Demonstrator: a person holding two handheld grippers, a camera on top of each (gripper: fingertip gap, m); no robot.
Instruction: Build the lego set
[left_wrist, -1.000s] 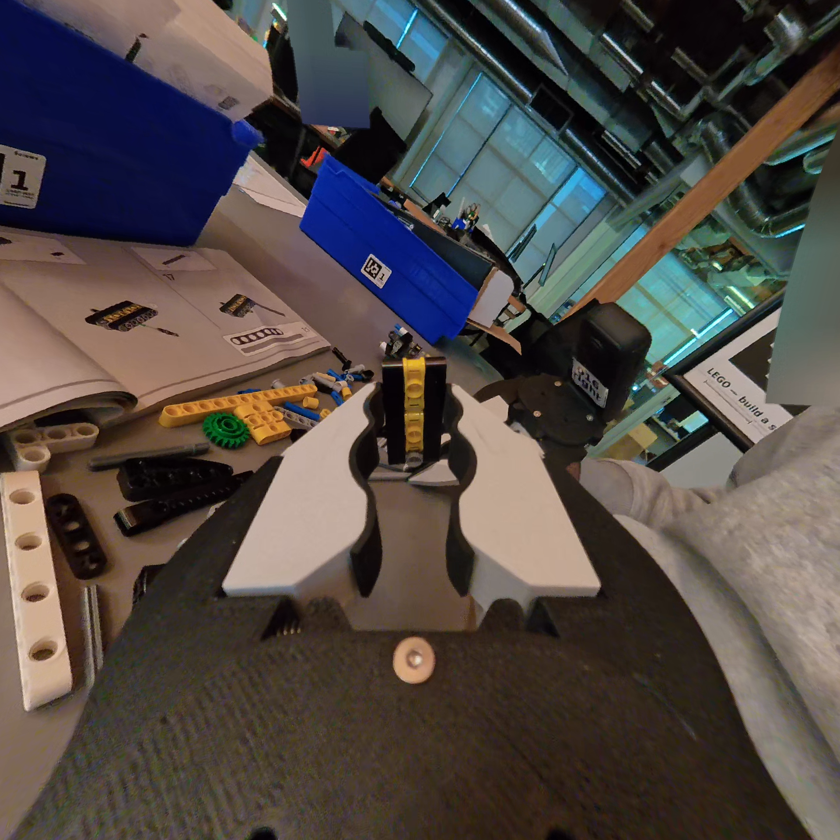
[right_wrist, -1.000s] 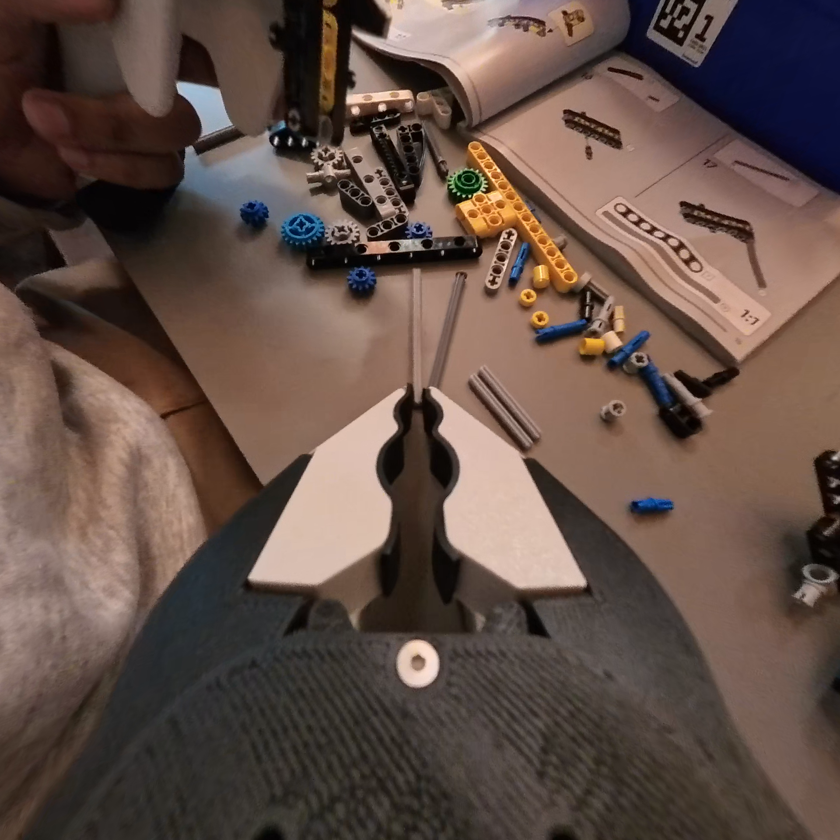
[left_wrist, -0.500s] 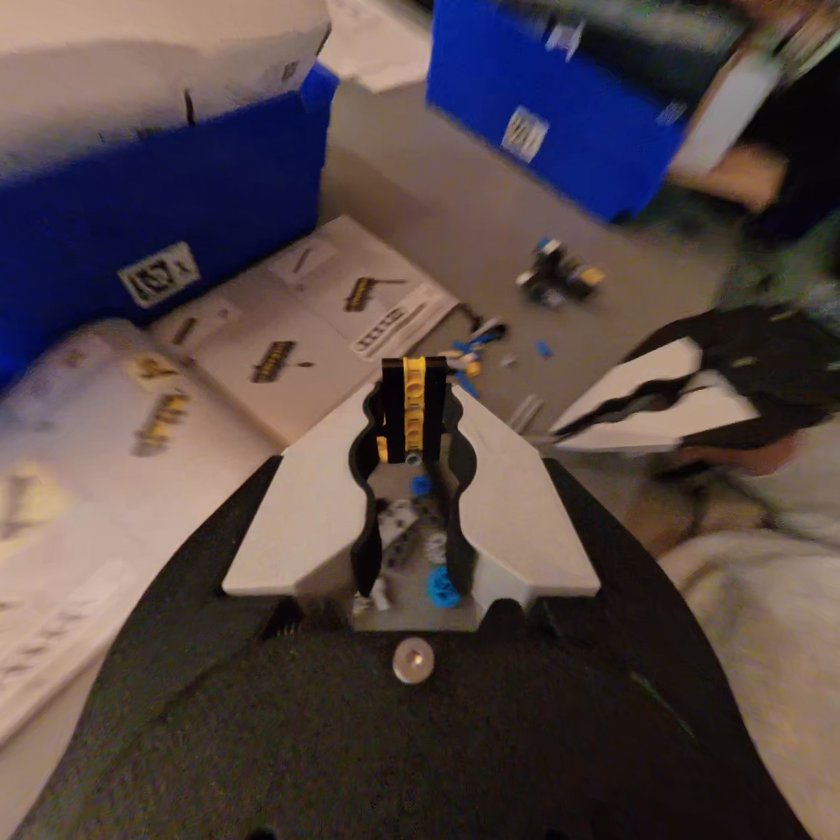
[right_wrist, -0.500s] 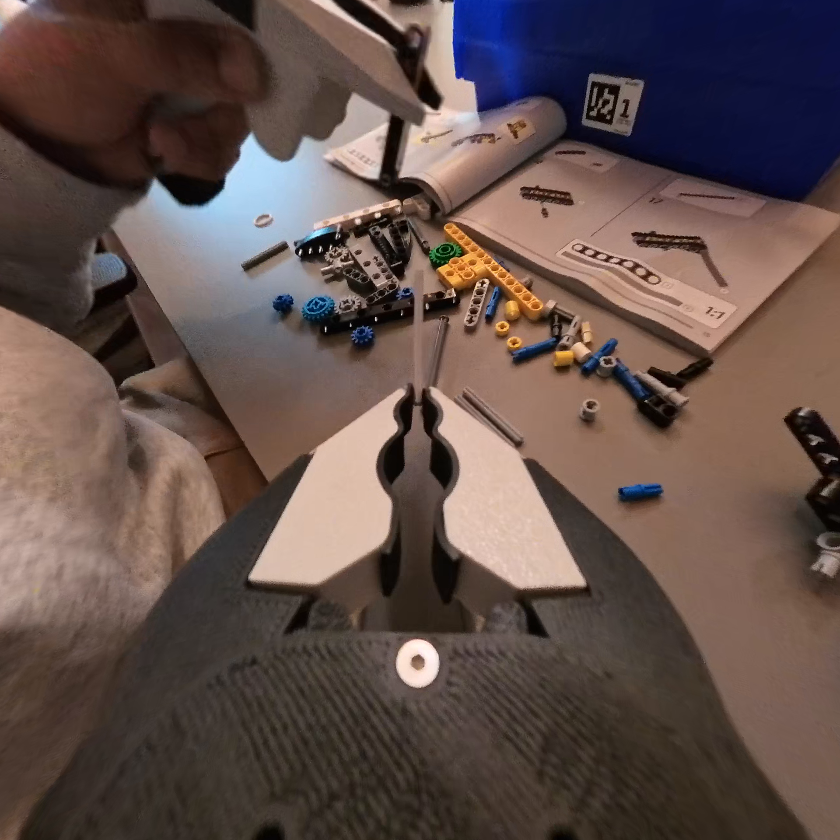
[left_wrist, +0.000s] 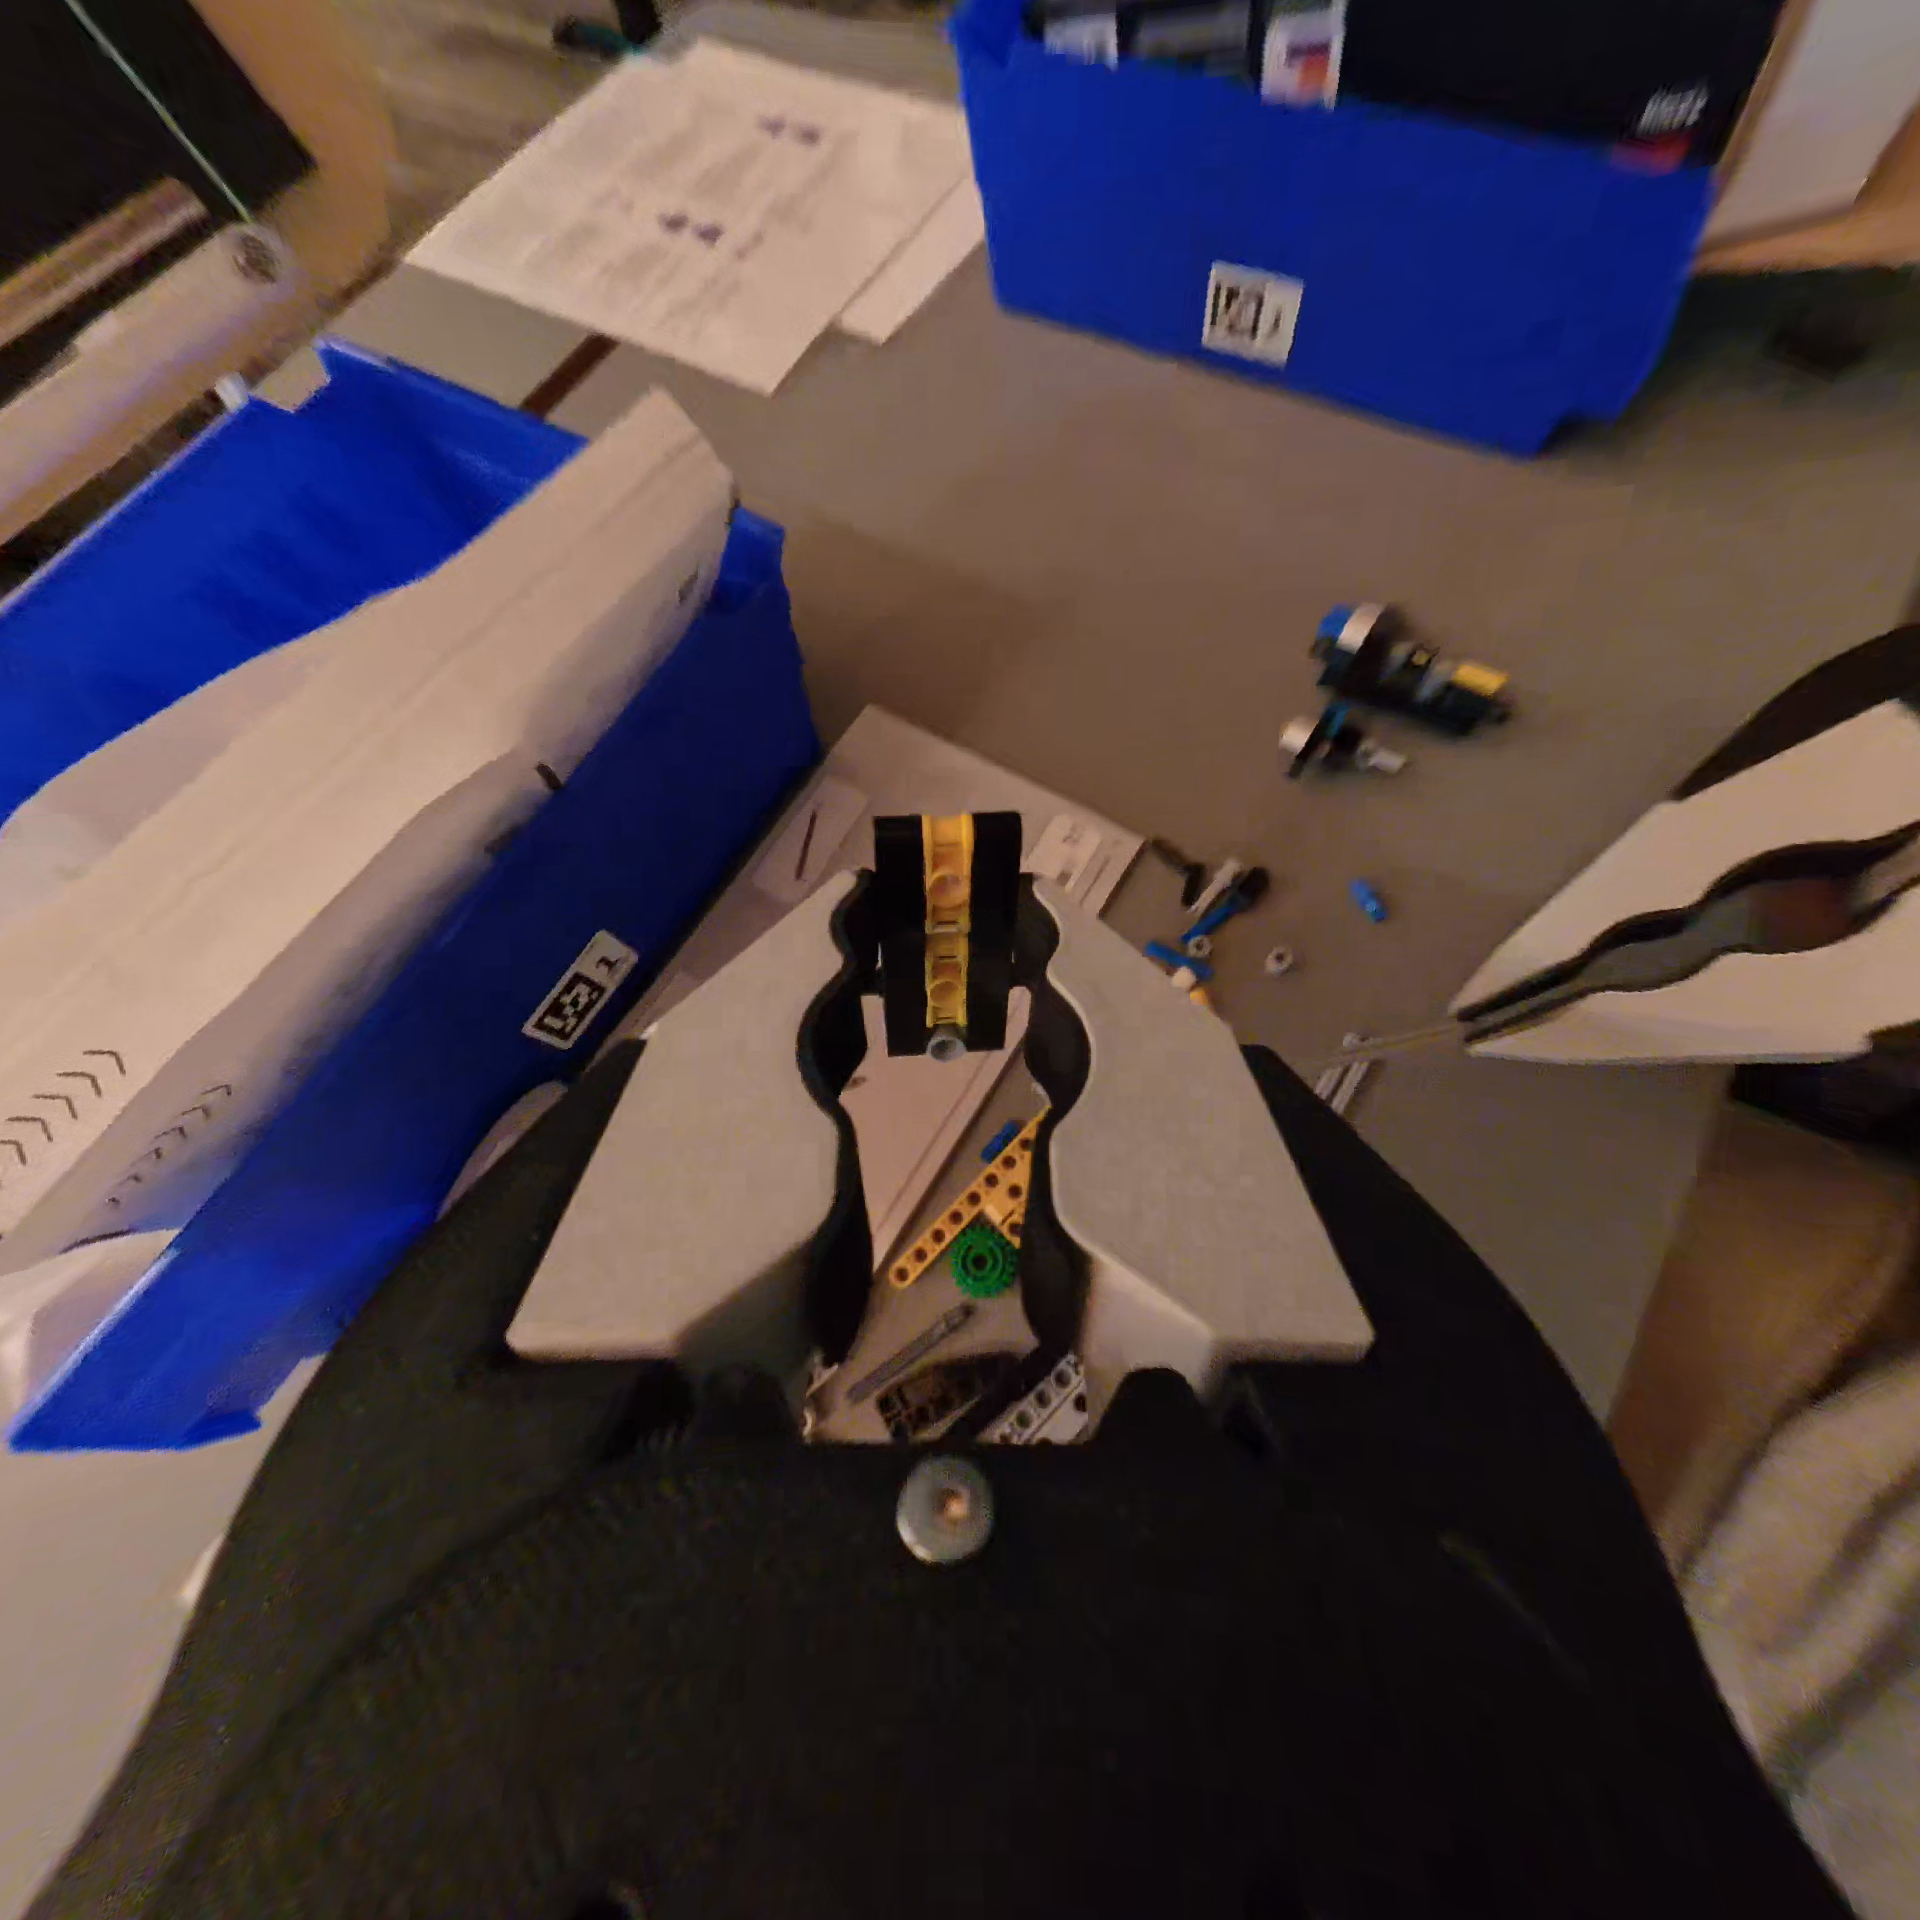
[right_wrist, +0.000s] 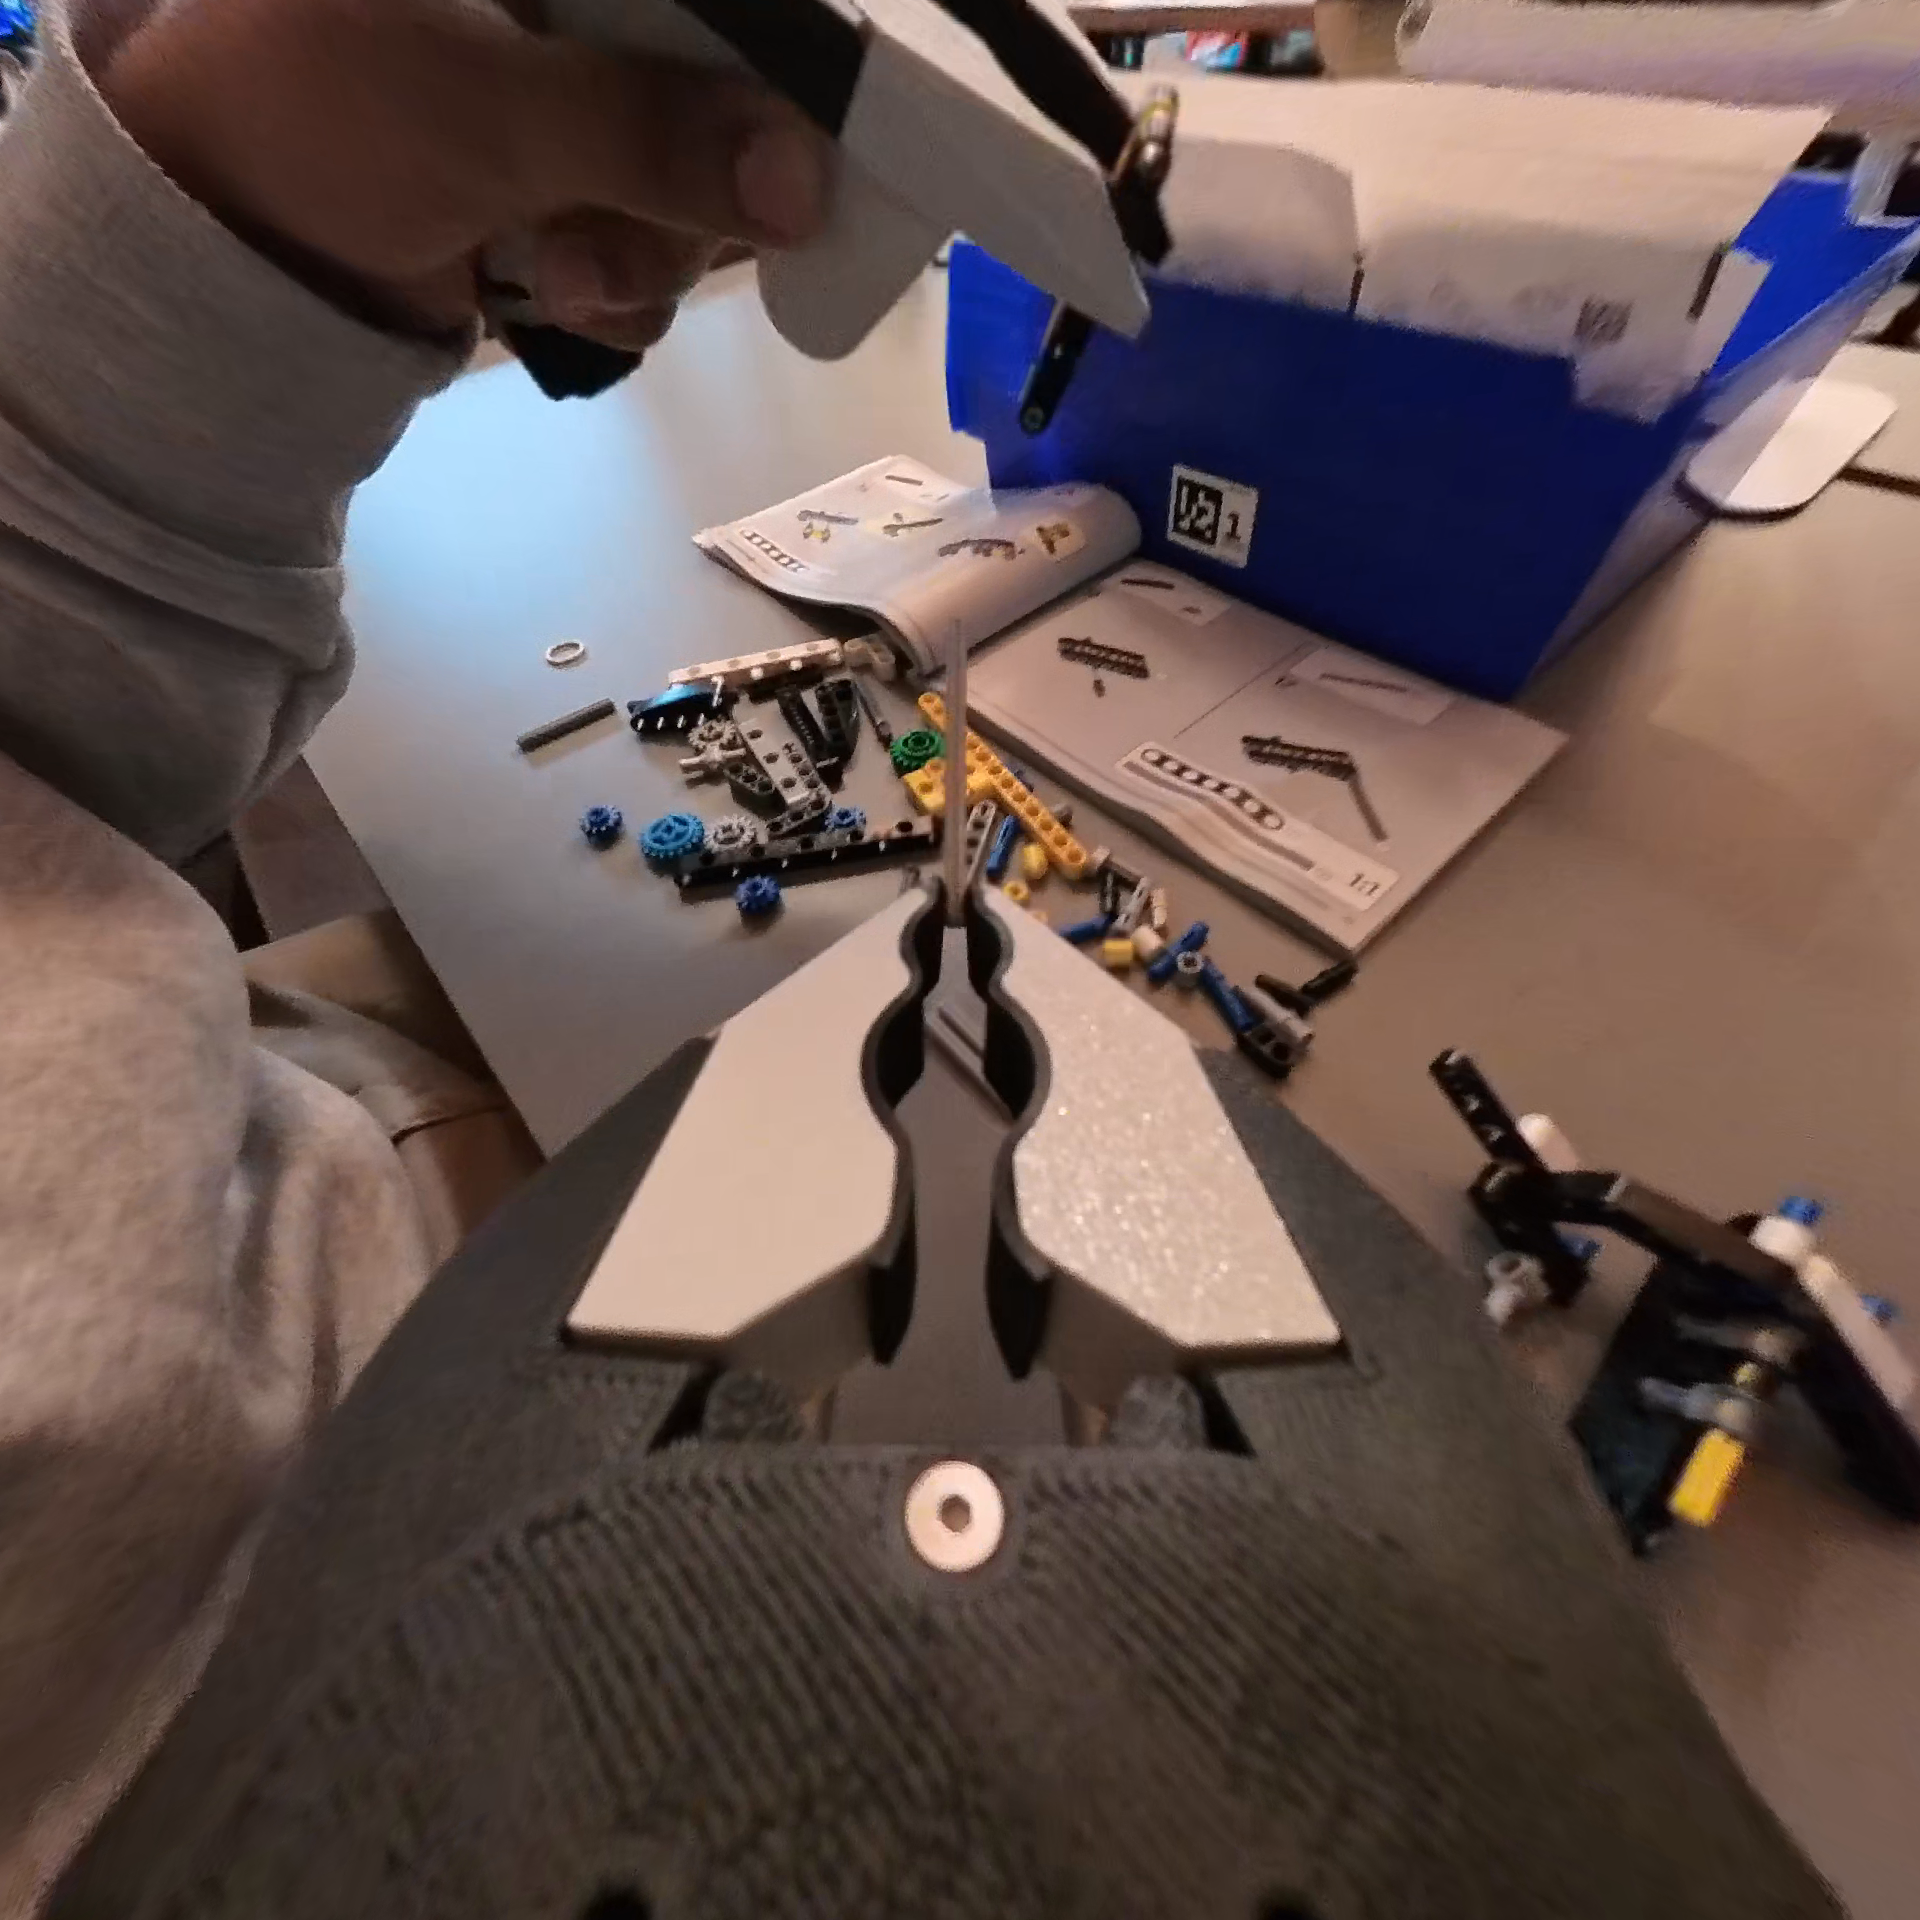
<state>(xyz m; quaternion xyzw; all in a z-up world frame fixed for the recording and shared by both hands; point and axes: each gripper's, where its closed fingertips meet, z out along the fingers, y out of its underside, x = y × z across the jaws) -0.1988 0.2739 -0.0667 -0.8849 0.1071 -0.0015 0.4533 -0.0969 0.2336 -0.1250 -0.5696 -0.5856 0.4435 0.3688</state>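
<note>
My left gripper (left_wrist: 945, 914) is shut on a black and yellow beam assembly (left_wrist: 945, 930), held high above the table and pointing down at it. It also shows at the top of the right wrist view (right_wrist: 1132, 156). My right gripper (right_wrist: 951, 909) is shut on a thin grey axle (right_wrist: 954, 769) that sticks out forward from its tips. It shows at the right of the left wrist view (left_wrist: 1475, 1023). Loose parts (right_wrist: 810, 779) lie on the table below: black and yellow beams, a green gear (right_wrist: 916, 746), blue gears and small pins.
An open instruction booklet (right_wrist: 1247, 727) lies beside a blue bin (right_wrist: 1403, 457). A second blue bin (left_wrist: 1330, 229) stands farther back. A partly built black sub-assembly (right_wrist: 1714, 1330) sits at the right. Loose papers (left_wrist: 707, 208) lie at the back. A grey sleeve (right_wrist: 135, 935) is at the left. Tip to tip, the grippers are about 12 cm apart. The green gear (right_wrist: 916, 746) is about 15 cm from both grippers' fingertips. It turns up in the left wrist view (left_wrist: 979, 1262) as well.
My left gripper has risen and tipped down to look at the table from above, still holding the assembly. My right gripper has lifted the axle off the table and drawn back.
</note>
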